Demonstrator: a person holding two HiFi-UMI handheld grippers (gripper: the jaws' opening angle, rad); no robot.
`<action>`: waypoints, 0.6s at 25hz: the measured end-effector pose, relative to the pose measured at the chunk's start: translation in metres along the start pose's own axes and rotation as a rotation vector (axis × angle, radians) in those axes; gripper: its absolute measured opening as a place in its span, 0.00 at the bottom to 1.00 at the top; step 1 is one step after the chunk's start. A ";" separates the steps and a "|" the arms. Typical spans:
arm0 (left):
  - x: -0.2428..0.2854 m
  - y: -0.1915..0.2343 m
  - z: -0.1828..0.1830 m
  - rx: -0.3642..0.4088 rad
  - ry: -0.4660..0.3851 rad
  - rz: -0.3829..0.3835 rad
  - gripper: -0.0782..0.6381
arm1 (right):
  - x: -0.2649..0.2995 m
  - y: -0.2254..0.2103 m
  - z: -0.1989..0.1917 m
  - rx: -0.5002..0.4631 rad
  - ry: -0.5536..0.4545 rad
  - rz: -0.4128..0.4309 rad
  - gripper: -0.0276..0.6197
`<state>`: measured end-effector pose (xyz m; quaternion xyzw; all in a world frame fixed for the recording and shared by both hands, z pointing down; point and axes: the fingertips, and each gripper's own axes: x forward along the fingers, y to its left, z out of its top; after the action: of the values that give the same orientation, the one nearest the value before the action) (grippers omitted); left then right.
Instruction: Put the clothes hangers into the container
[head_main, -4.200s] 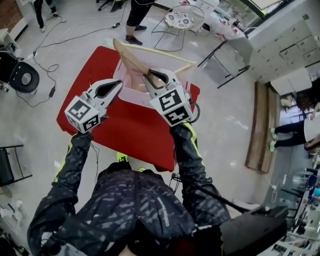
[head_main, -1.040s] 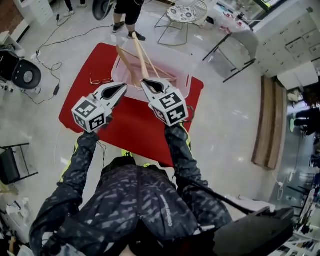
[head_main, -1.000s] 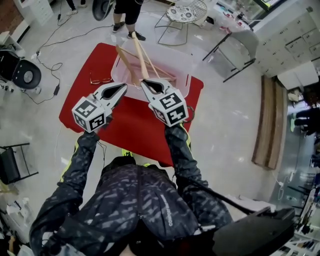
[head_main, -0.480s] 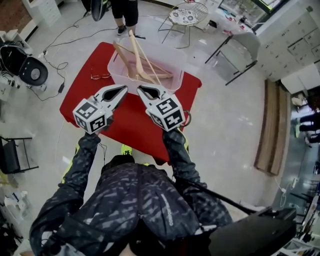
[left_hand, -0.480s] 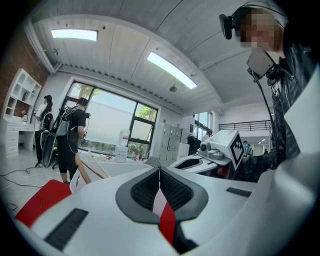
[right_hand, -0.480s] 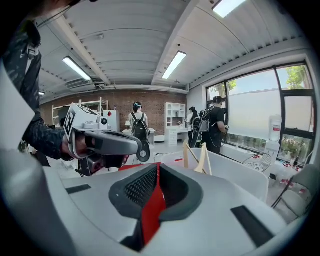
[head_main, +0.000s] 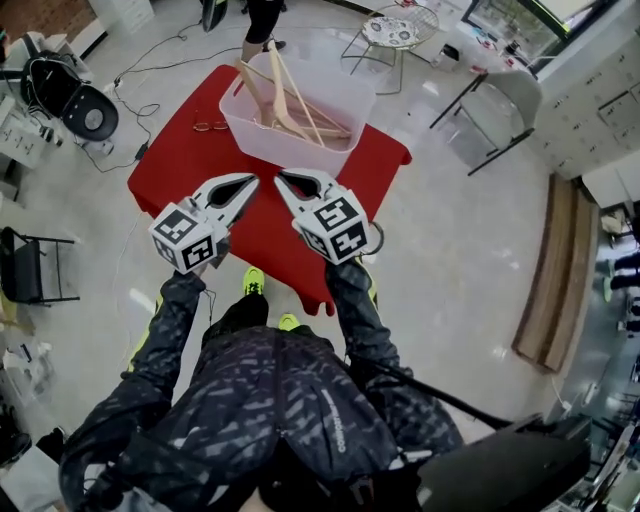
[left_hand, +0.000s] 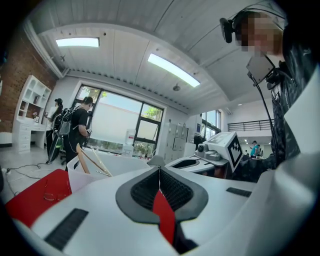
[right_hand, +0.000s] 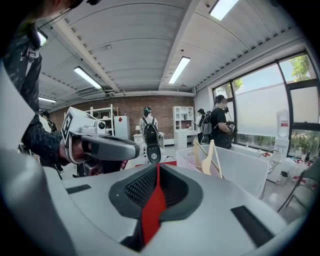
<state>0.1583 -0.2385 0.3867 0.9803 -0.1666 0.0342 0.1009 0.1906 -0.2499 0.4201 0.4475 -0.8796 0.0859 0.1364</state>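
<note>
Several wooden clothes hangers lean inside a translucent plastic container at the far end of a red table. Both grippers hover over the table's near part, short of the container. My left gripper is shut and holds nothing. My right gripper beside it is shut and empty as well. In the left gripper view the shut left gripper faces the container and hangers. From the right gripper, the container and hangers appear to the right.
A pair of glasses lies on the table left of the container. A person stands beyond the table. A black chair and cables are at the left. A wire chair and a grey chair are at the right.
Both grippers have drawn back from the container toward the person. The hanger that stood at the right gripper's tip a second ago now leans in the container.
</note>
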 end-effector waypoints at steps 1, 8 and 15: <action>-0.003 -0.010 -0.007 -0.009 0.005 0.010 0.12 | -0.006 0.006 -0.006 0.005 -0.002 0.012 0.08; -0.009 -0.051 -0.046 -0.068 0.050 0.066 0.12 | -0.032 0.030 -0.046 0.073 0.009 0.084 0.08; 0.005 -0.058 -0.066 -0.095 0.051 0.065 0.12 | -0.032 0.031 -0.065 0.097 0.011 0.112 0.08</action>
<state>0.1802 -0.1722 0.4411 0.9673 -0.1971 0.0546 0.1503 0.1945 -0.1897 0.4702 0.4033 -0.8972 0.1386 0.1144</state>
